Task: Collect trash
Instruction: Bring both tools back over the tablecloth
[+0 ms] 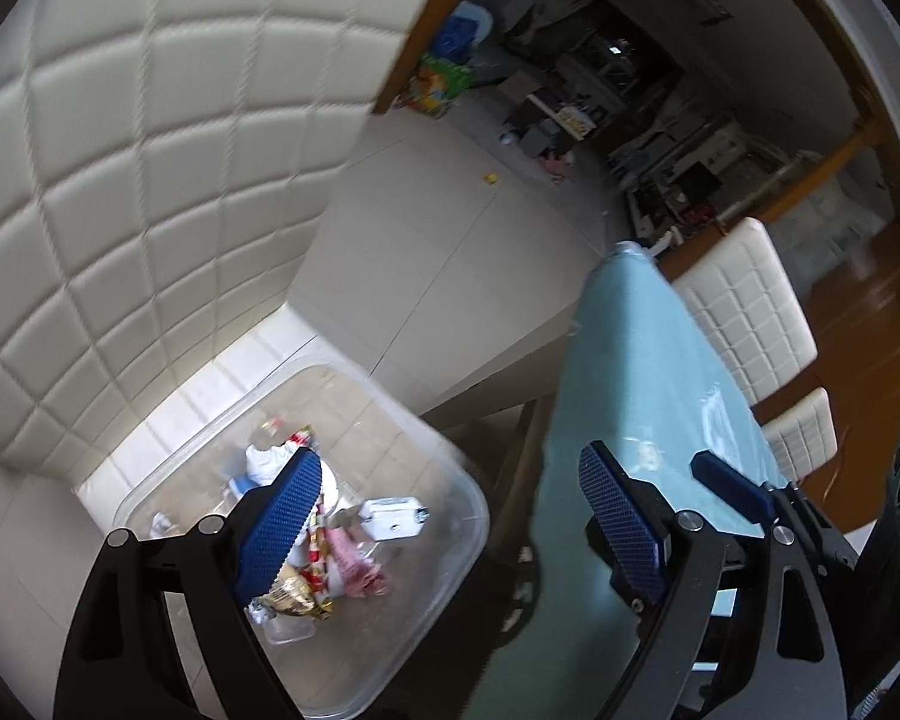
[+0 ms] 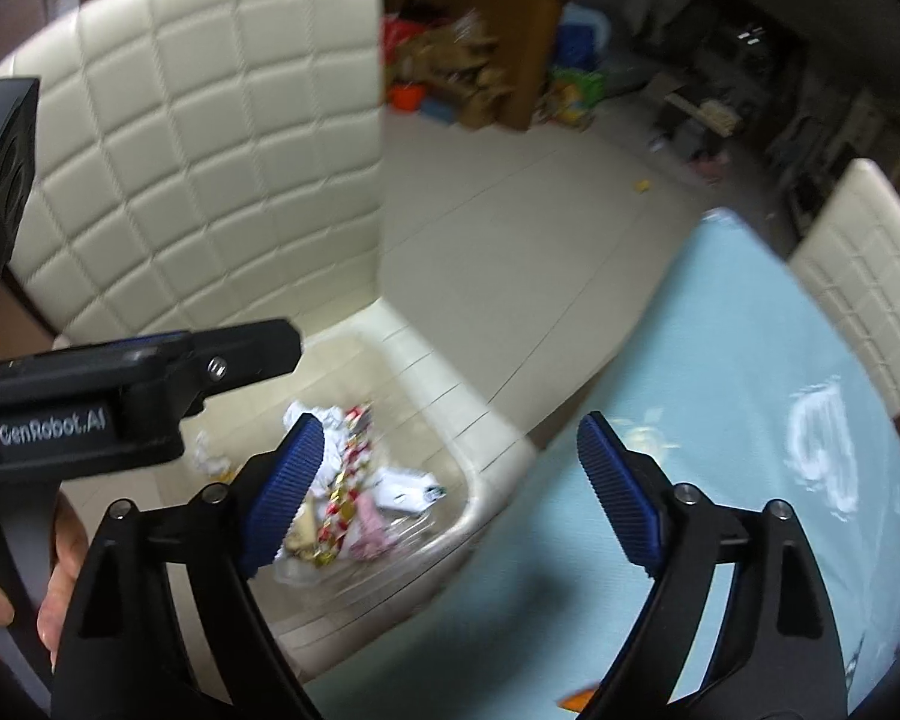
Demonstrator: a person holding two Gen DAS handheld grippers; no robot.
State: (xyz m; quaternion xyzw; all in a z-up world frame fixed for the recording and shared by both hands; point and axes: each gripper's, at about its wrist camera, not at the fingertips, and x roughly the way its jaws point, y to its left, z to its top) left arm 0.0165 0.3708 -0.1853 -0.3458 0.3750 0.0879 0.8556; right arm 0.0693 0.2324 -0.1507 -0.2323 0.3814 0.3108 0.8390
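Note:
A clear plastic bin (image 1: 450,516) sits on the seat of a cream quilted chair (image 1: 150,180). It holds a pile of trash (image 1: 342,546): crumpled white paper, red and gold wrappers, a pink wrapper, a small white box. My left gripper (image 1: 450,516) is open and empty, above the bin's right side. In the right wrist view the bin (image 2: 480,498) and trash (image 2: 354,498) lie below my right gripper (image 2: 450,480), which is open and empty. The left gripper's black body (image 2: 120,384) shows at the left there, and the right gripper's fingers (image 1: 726,480) at the right of the left view.
A table with a light blue cloth (image 2: 720,420) lies right of the chair, its edge beside the bin. Another cream chair (image 2: 870,276) stands behind the table. A bit of orange (image 2: 576,699) lies on the cloth at the bottom edge. Shelves and clutter (image 2: 468,60) line the tiled floor beyond.

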